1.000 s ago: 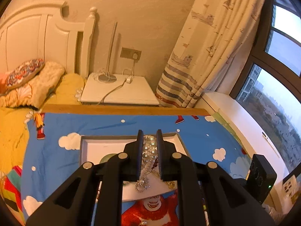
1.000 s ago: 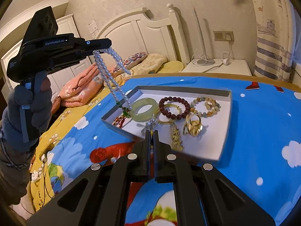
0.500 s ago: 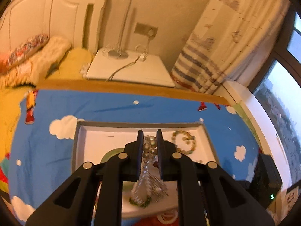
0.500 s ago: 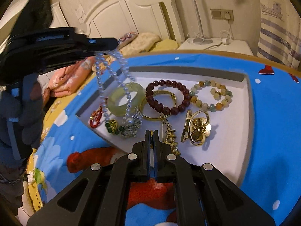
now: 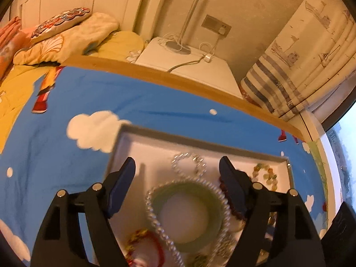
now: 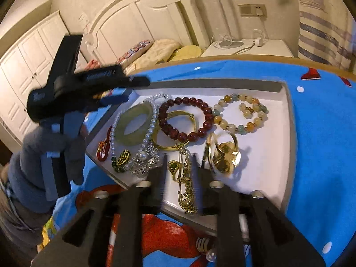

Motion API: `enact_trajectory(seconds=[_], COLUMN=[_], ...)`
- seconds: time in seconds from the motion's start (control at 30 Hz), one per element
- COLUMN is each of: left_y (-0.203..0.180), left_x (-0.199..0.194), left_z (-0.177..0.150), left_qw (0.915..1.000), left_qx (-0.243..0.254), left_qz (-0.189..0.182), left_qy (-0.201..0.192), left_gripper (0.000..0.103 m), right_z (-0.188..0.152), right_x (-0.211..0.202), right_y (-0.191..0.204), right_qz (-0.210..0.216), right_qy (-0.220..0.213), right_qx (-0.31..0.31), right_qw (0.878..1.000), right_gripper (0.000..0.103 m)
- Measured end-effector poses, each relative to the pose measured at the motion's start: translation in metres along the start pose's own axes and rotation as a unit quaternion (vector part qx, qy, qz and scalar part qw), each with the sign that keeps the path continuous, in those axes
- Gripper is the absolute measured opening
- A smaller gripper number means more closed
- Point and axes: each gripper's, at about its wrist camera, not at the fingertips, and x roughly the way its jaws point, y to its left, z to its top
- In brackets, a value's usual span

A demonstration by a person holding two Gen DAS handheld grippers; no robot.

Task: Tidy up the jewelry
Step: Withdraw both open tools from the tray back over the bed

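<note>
A white tray [image 6: 276,133] on the blue cartoon cloth holds the jewelry. A pearl necklace [image 6: 151,124] lies draped over a green jade bangle [image 6: 133,126] at the tray's left; it also shows in the left wrist view [image 5: 155,218] around the bangle [image 5: 189,213]. My left gripper [image 5: 178,178] is open and empty above them; it also shows in the right wrist view [image 6: 138,89]. My right gripper [image 6: 179,162] is partly open at the tray's near edge, its fingers either side of a gold brooch [image 6: 184,187].
The tray also holds a dark red bead bracelet [image 6: 189,118], a gold bangle [image 6: 175,131], a pale mixed-bead bracelet [image 6: 240,113], gold rings [image 6: 224,153] and a red charm [image 6: 104,146]. A white nightstand [image 5: 189,64], bed and curtain stand behind.
My left gripper lowered the pearl necklace into the tray, then opened and let it go over the jade bangle. My right gripper opened a little and moved up to the gold brooch.
</note>
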Motion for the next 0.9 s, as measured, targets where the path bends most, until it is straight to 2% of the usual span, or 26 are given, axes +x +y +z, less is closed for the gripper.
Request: enact_trajectory(seconds=[0.03,0.1,0.23,0.27,0.37,0.47,0.6,0.77,0.9], left_y=[0.004,0.010,0.016,0.016,0.020,0.027,0.045,0.063,0.054], left_x=[-0.006,-0.024,-0.066,-0.077,-0.118,-0.142,-0.156,-0.159,-0.152], left_z=[-0.003,-0.009,-0.025,-0.030,-0.051,-0.072,-0.106,-0.146,-0.176], left_qw=[1.0000,0.9998,0.9970,0.9965,0.9920,0.9884,0.9892,0.9917,0.9930], left_qx=[0.000,0.009,0.024,0.028,0.040,0.046,0.030,0.002,0.026], left_qz=[0.005,0.008,0.046,0.044,0.050,0.065,0.079,0.078,0.086], left_qy=[-0.004,-0.018,-0.057,-0.066,-0.109,-0.130,-0.120,-0.102,-0.077], left_gripper=[0.080,0.085,0.095,0.097,0.101,0.101,0.101,0.101,0.101], right_z=[0.000,0.000,0.000,0.000,-0.003,-0.010,-0.027,-0.052,-0.065], right_x=[-0.005,-0.020,-0.053,-0.065,-0.086,-0.097,-0.106,-0.105,-0.099], right_y=[0.000,-0.001,-0.004,-0.007,-0.016,-0.029,-0.047,-0.061,-0.062], right_qz=[-0.001,0.005,0.017,0.018,0.000,-0.020,-0.037,-0.056,-0.070], right_qy=[-0.010,-0.033,-0.076,-0.089,-0.106,-0.106,-0.098,-0.070,-0.046], right_qx=[0.000,0.005,0.016,0.019,0.027,0.042,0.071,0.088,0.089], right_qw=[1.000,0.999,0.997,0.996,0.994,0.993,0.992,0.992,0.993], right_gripper=[0.041,0.041,0.041,0.041,0.044,0.047,0.047,0.047,0.048])
